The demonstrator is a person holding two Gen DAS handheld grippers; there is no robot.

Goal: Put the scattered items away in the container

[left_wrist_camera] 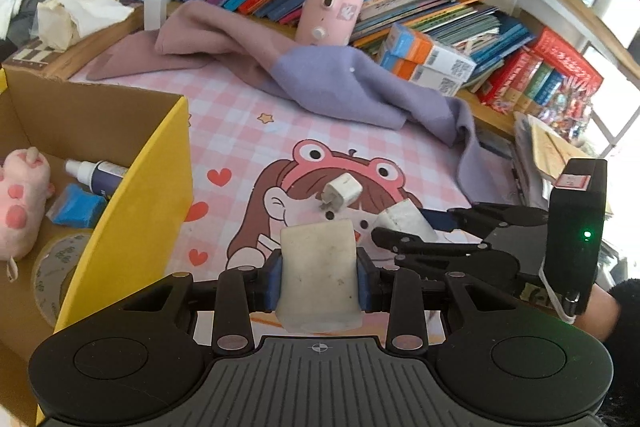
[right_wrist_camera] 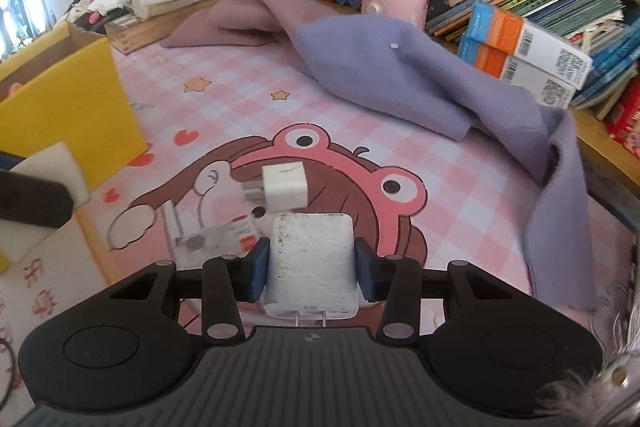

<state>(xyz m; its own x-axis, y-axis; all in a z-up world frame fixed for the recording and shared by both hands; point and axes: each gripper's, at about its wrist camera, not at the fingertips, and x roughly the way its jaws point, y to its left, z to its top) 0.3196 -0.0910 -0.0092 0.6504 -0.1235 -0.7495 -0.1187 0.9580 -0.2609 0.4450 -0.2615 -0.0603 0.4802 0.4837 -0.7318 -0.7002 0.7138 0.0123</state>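
Low in the centre of the left wrist view, the left gripper (left_wrist_camera: pixel 319 277) clamps a grubby white block (left_wrist_camera: pixel 318 275) between its blue pads. At left stands the yellow cardboard box (left_wrist_camera: pixel 132 195) — a pink plush toy (left_wrist_camera: pixel 20 203), spray bottle (left_wrist_camera: pixel 96 173) and blue packet (left_wrist_camera: pixel 78 205) lie inside. In the right wrist view the right gripper (right_wrist_camera: pixel 311 267) grips a scuffed white charger (right_wrist_camera: pixel 311 263); a smaller white plug (right_wrist_camera: pixel 285 187) lies just above it — on the pink cartoon mat (right_wrist_camera: pixel 224 99). A purple cloth (right_wrist_camera: pixel 420 83) drapes across the upper right.
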